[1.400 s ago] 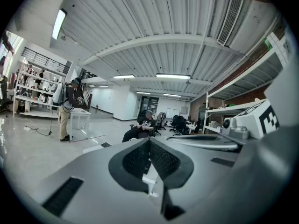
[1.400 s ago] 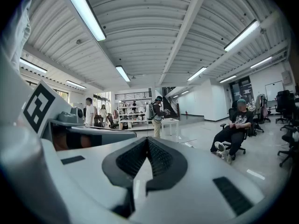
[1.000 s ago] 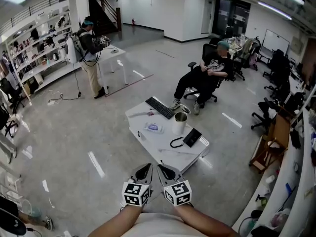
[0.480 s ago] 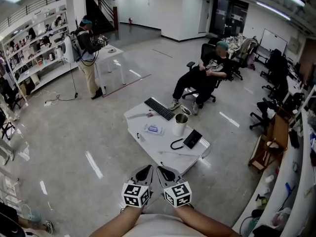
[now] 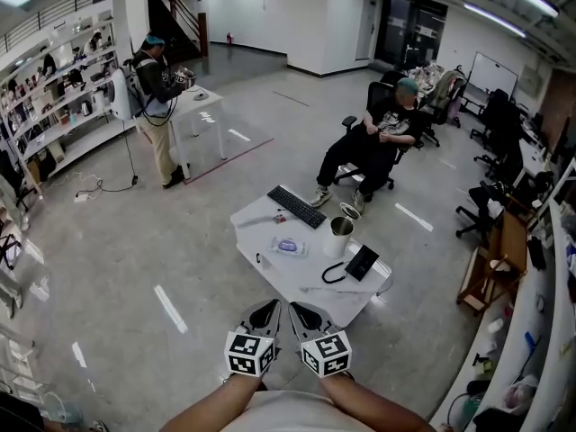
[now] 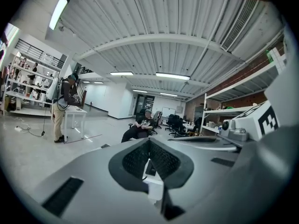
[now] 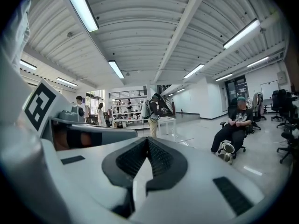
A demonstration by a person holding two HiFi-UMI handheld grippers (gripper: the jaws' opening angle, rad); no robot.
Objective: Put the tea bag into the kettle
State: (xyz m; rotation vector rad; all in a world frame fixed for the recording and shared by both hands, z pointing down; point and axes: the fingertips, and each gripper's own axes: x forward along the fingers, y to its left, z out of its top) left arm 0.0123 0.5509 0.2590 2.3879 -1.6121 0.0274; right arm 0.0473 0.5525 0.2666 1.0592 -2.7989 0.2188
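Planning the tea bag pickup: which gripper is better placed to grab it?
Left, probably. Both the left gripper and right gripper are shut, empty and equally short of the table. The tea bag lies left of the kettle, so the left avoids crossing it.

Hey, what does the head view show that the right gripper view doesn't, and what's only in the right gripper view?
Only the head view: the low white table with the keyboard, kettle and tea bag on it. Only the right gripper view: the right gripper seen close up, its jaws shut with nothing between them, and more people far off at the left. Both: the seated person and the standing person beside a taller white table.
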